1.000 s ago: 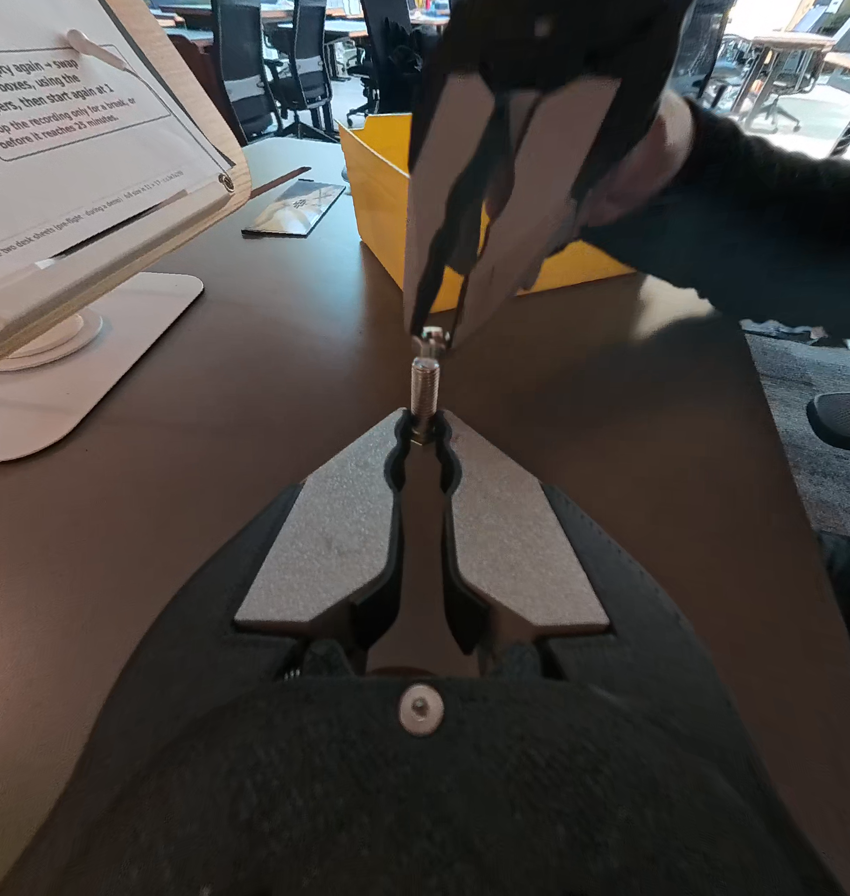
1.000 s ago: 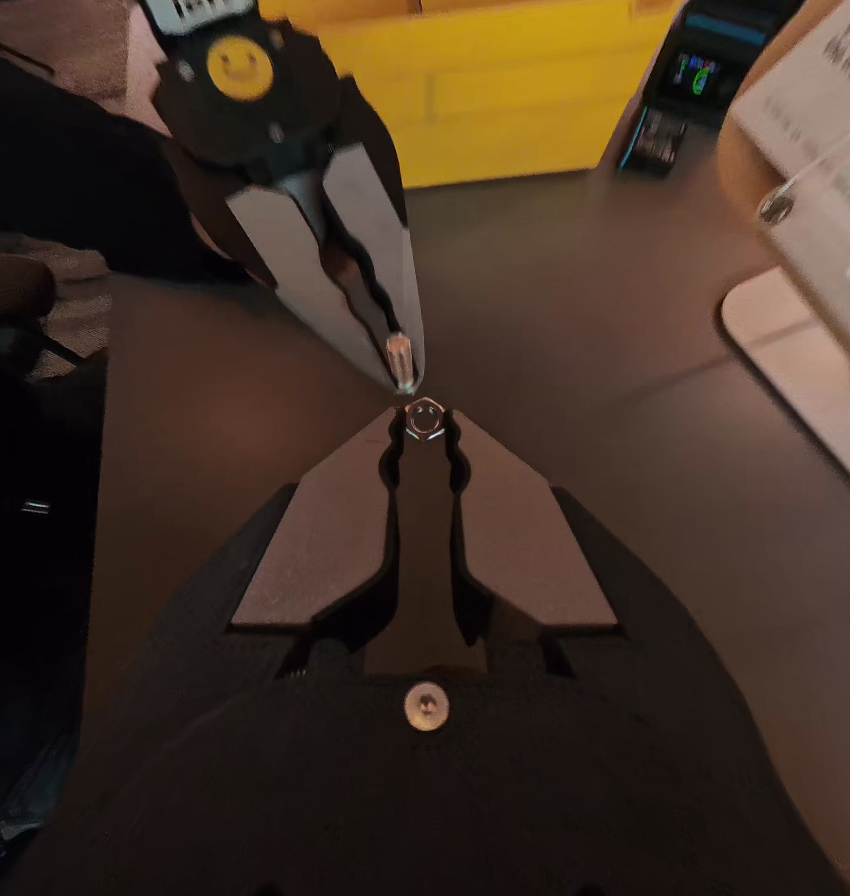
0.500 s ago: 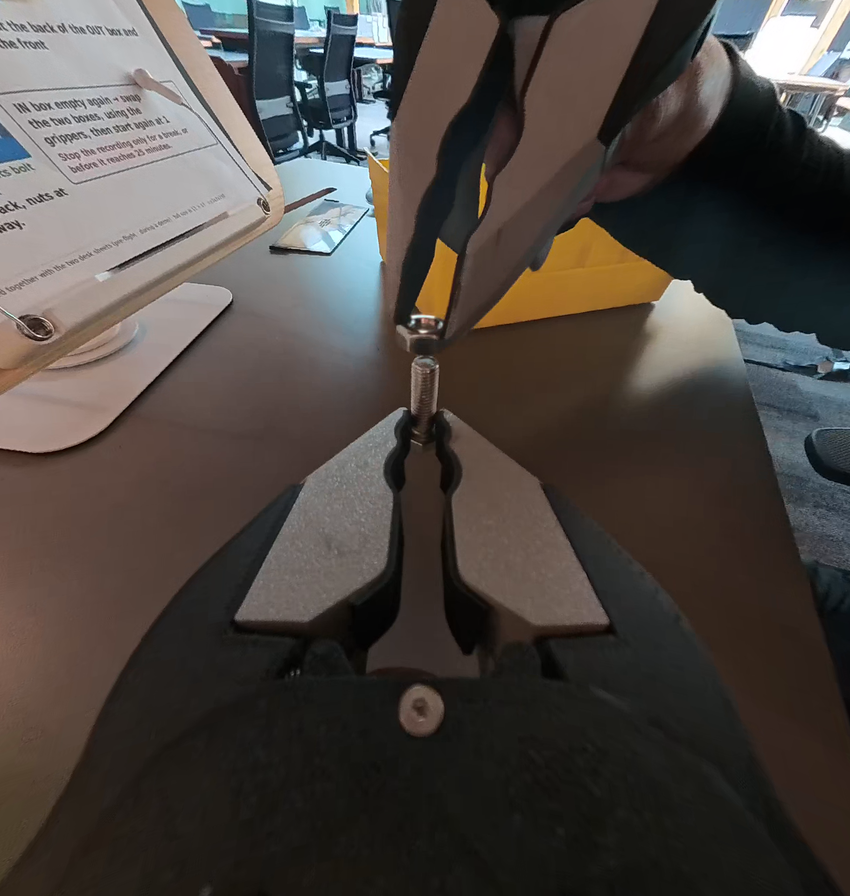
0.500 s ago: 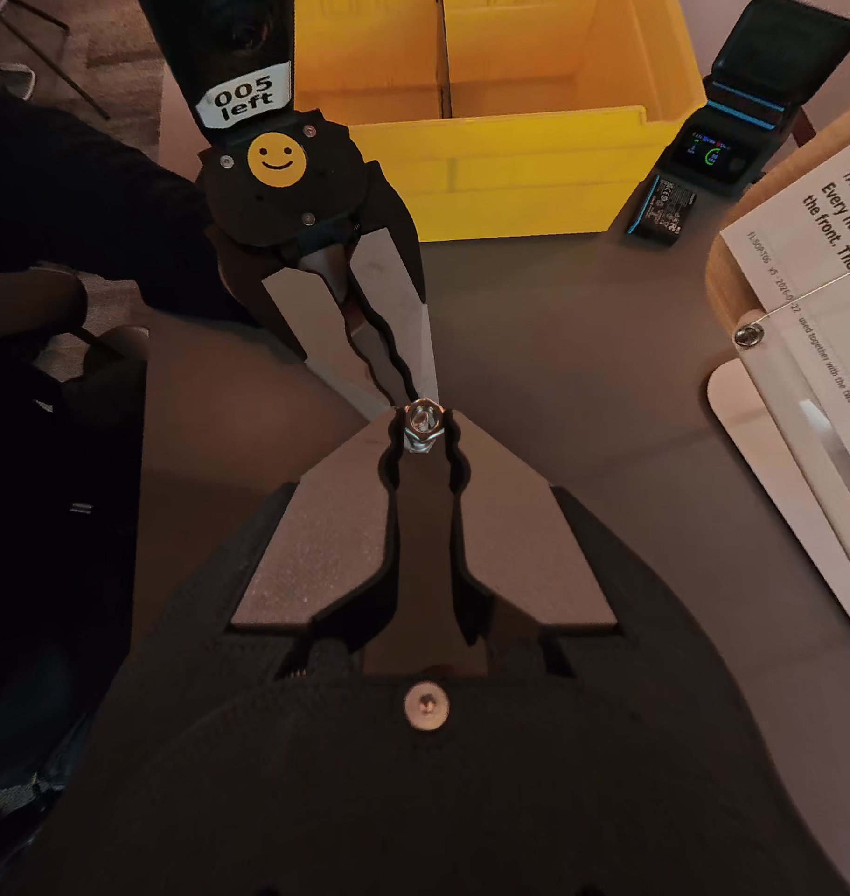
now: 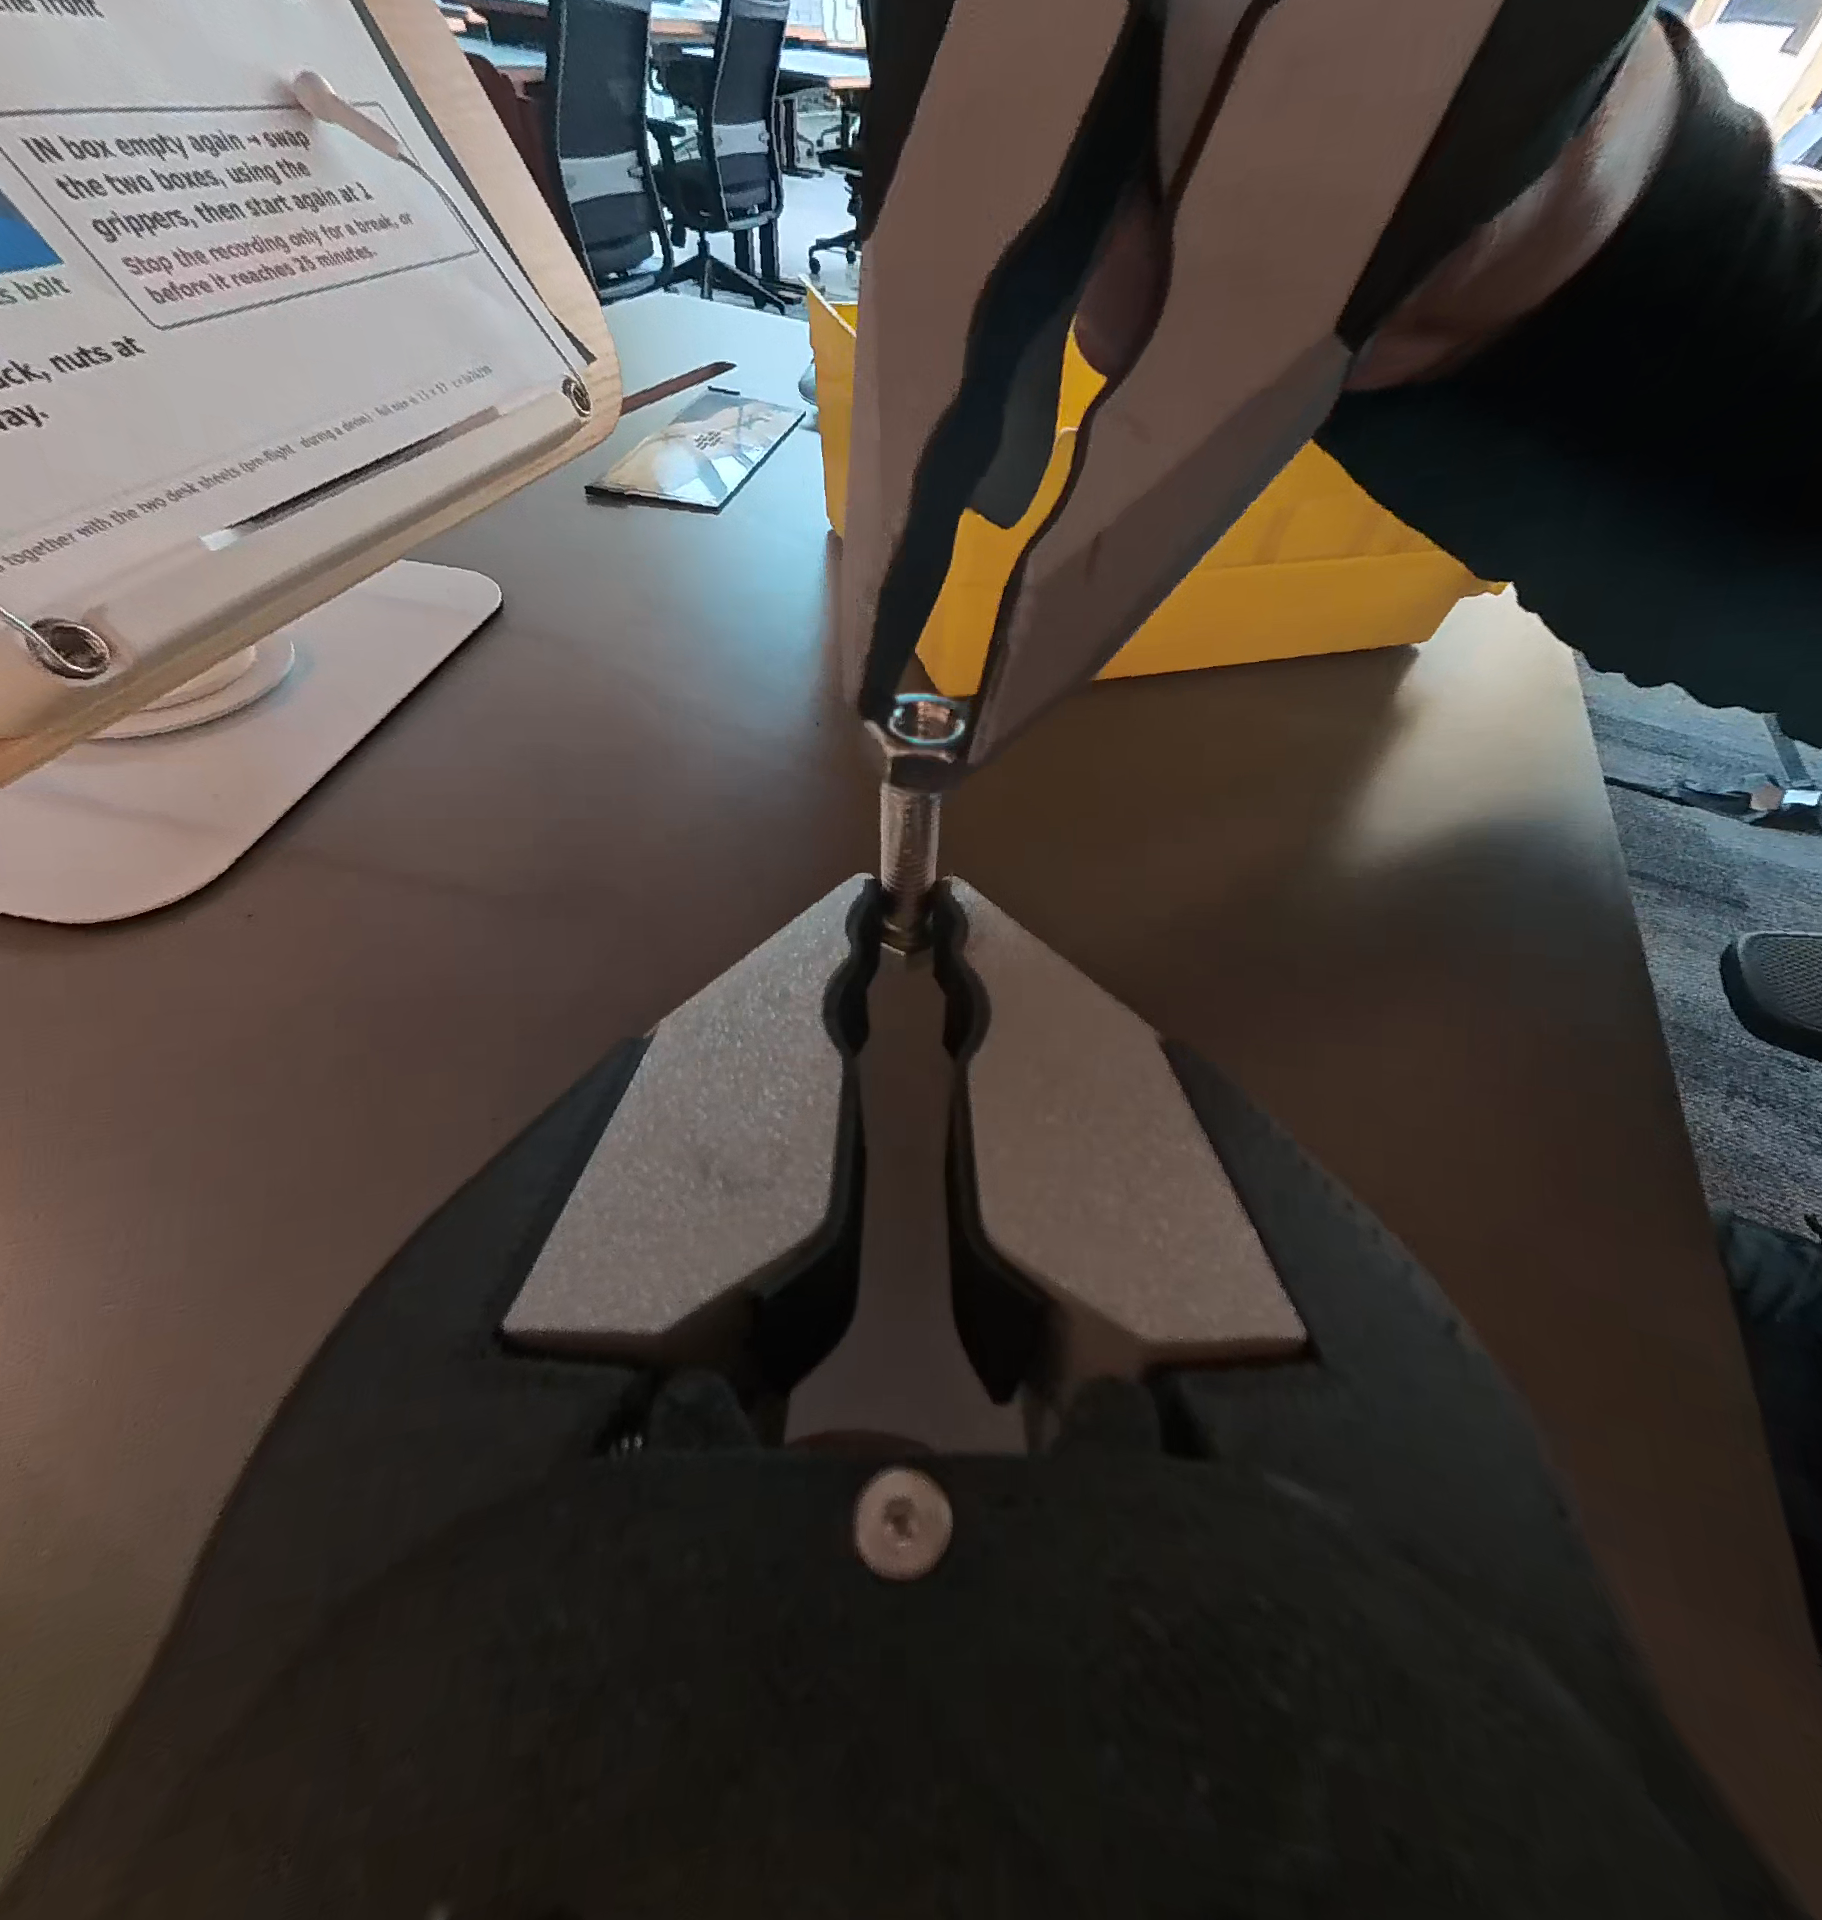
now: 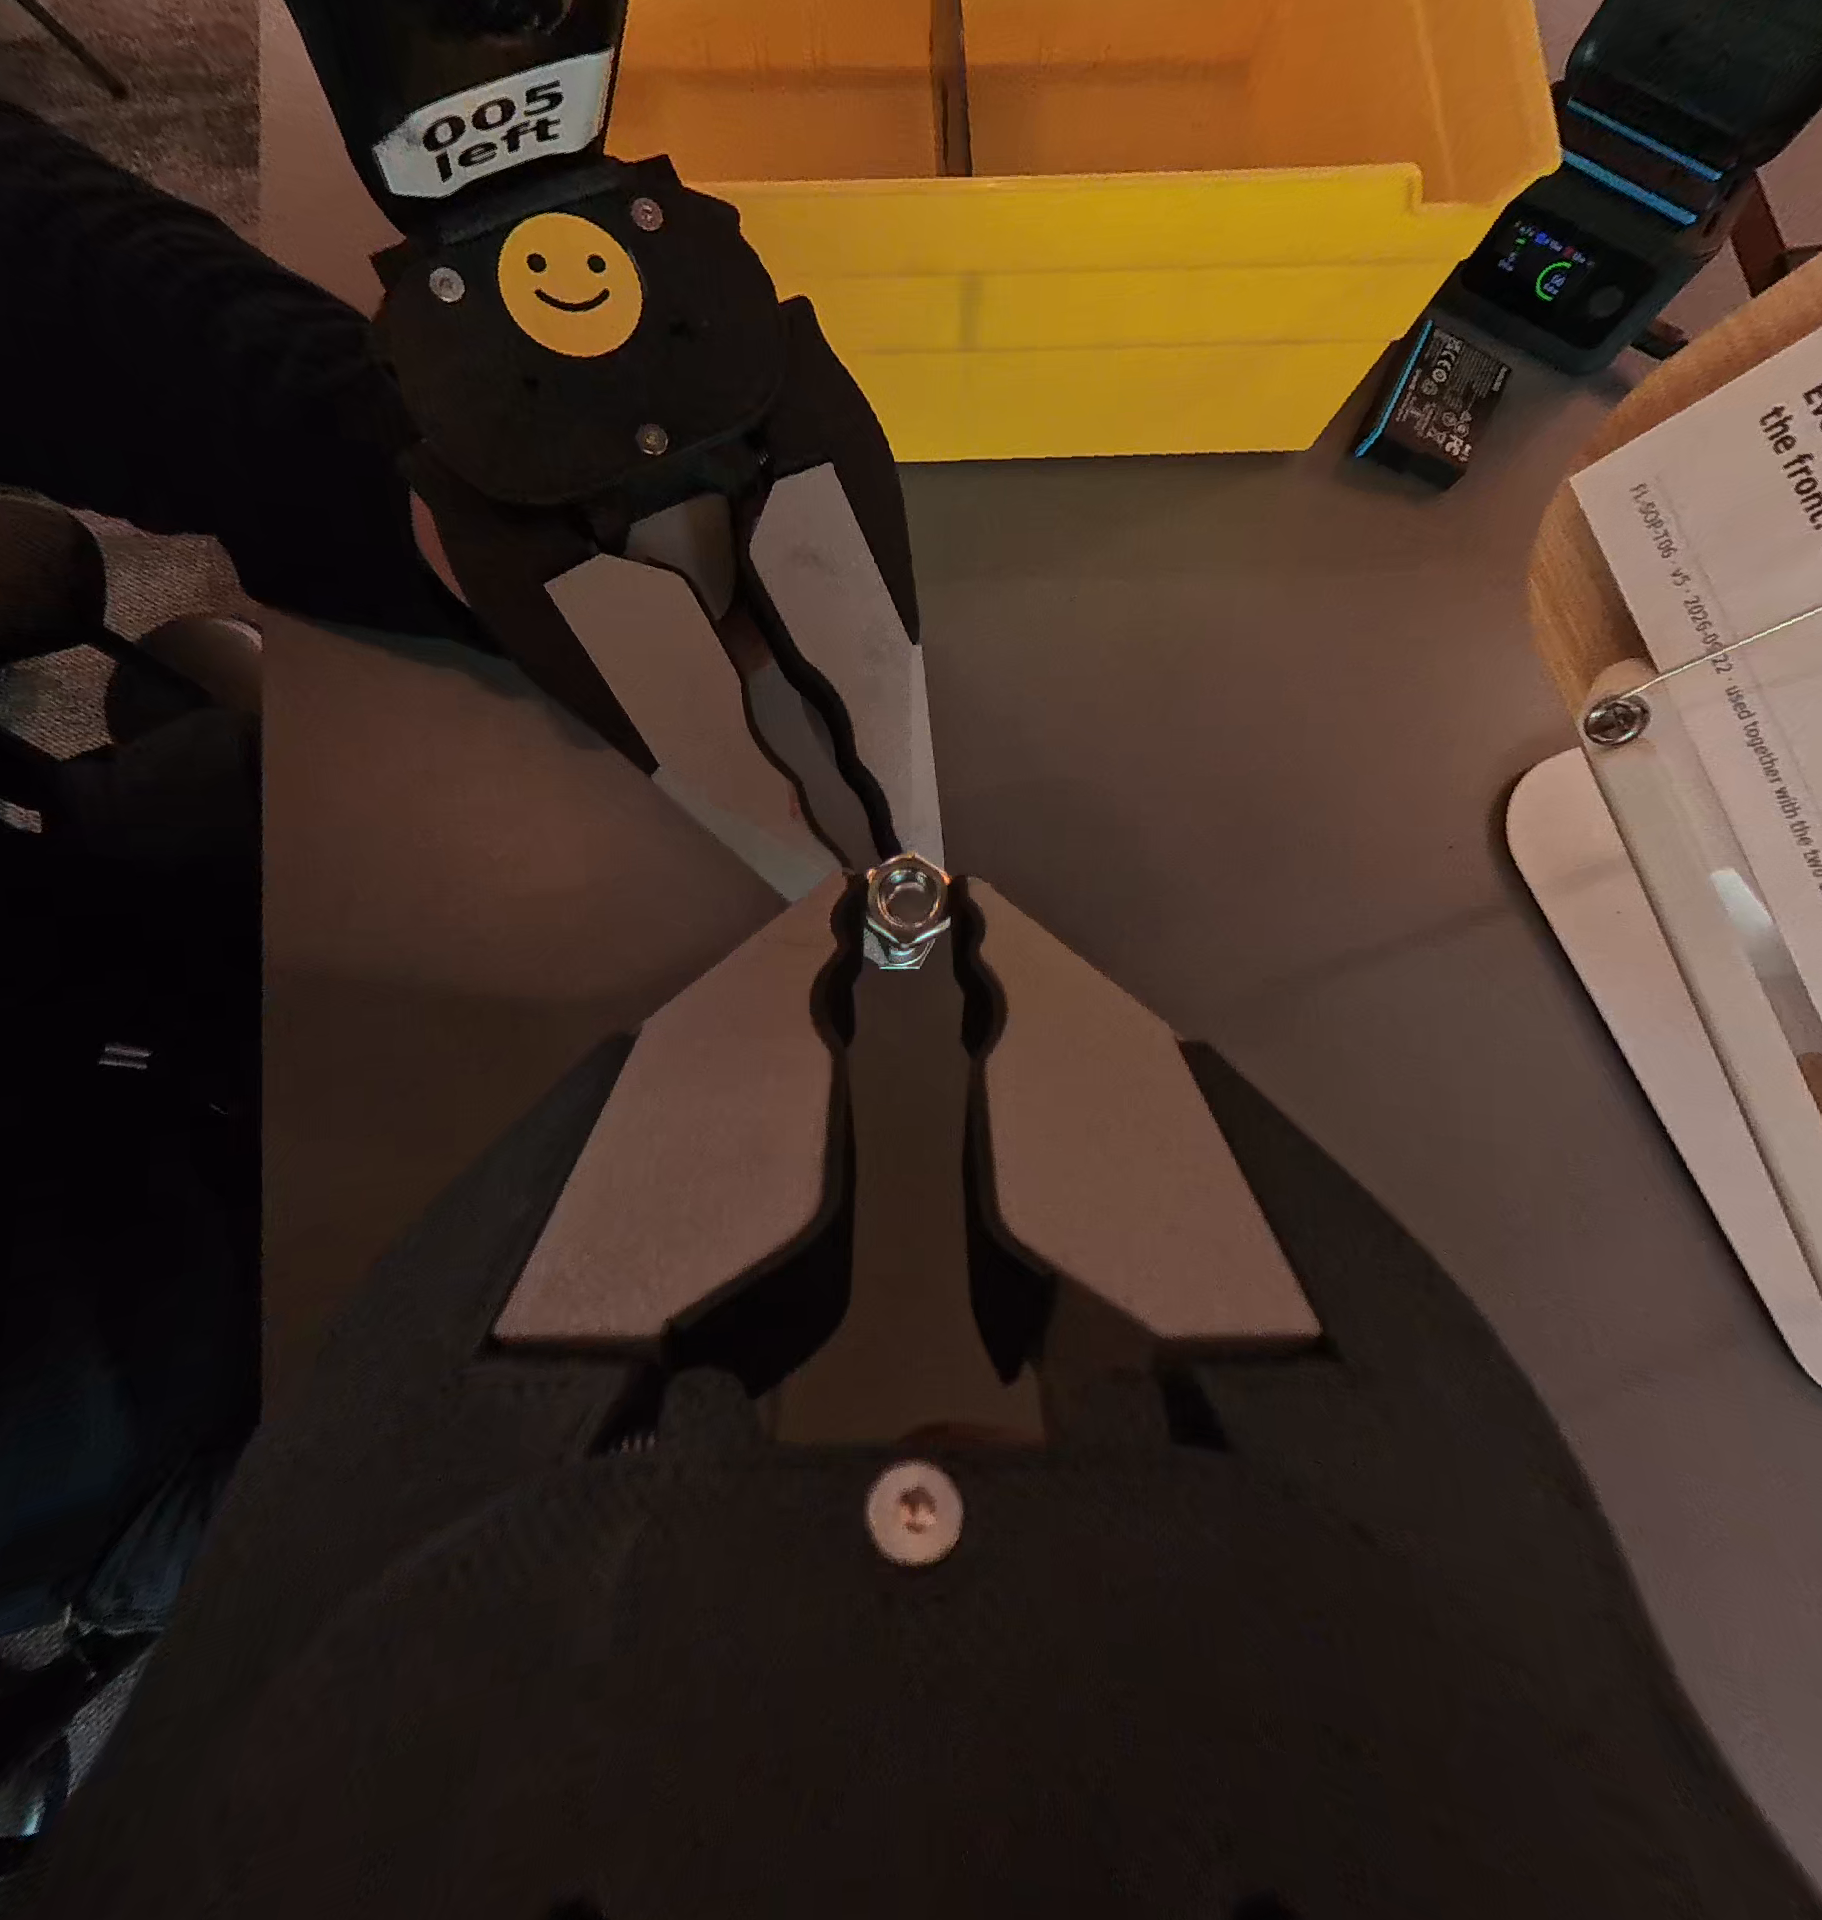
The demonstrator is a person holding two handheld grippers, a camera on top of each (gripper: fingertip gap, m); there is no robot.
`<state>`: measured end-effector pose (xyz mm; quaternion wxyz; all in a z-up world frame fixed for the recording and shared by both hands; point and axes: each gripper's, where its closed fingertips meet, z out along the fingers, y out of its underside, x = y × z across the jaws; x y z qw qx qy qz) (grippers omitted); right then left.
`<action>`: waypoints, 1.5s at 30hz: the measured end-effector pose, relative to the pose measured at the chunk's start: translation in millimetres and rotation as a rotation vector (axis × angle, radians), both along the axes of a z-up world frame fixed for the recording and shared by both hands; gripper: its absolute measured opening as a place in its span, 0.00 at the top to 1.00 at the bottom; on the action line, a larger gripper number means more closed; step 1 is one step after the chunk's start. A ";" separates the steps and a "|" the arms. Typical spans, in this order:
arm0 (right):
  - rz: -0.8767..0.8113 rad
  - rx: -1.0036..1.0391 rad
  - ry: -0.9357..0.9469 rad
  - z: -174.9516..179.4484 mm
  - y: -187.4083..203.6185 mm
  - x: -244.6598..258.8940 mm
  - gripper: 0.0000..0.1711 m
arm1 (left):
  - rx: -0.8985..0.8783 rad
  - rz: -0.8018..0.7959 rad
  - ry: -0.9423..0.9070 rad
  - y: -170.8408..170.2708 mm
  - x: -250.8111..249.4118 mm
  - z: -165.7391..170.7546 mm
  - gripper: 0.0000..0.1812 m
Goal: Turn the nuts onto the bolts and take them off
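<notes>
A bolt [image 5: 905,862] was clamped by the left gripper [image 5: 905,925] while a nut [image 5: 925,732], pinched by the right gripper [image 6: 905,914], was seated on its tip; square alignment was likely needed to avoid cross-threading.

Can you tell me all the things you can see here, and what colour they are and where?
bolt: one, silver, upright, its lower end held in the left gripper's tips
nut: one, silver, on the bolt's top end, held in the right gripper's tips
bin: one, yellow, back of the table, with a divider inside
table: one, dark brown, under everything
paper stand: one, wood and white, on the table's left in the left wrist view
small device: one, black with a lit screen, beside the bin
card: one, flat, near the bin
office chairs: several, black, far back
left gripper: one, black and grey
right gripper: one, black and grey
</notes>
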<state>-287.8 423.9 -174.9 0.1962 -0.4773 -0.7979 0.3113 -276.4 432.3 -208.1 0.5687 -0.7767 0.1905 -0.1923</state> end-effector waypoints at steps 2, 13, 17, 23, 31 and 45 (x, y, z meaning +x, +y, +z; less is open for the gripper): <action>-0.001 0.004 -0.004 -1.7 0.2 -0.3 0.92 | 0.004 0.000 -0.002 -0.3 0.0 1.1 0.96; -0.014 0.003 -0.017 -4.6 0.5 -2.3 0.92 | 0.004 0.019 0.014 0.9 -1.3 -0.1 0.96; -0.039 -0.001 -0.021 -4.1 1.4 -3.2 0.92 | 0.010 0.039 0.028 1.7 -3.0 0.5 0.96; -0.087 0.058 -0.045 -6.8 2.6 -5.1 0.91 | 0.000 0.059 0.041 2.8 -4.8 -2.0 0.96; -0.152 0.059 -0.075 -7.2 4.2 -6.7 0.91 | 0.010 0.091 0.080 3.8 -8.0 -2.1 0.96; -0.189 0.070 -0.053 -4.1 3.4 -11.0 0.92 | 0.009 0.106 0.047 3.2 -10.2 1.5 0.96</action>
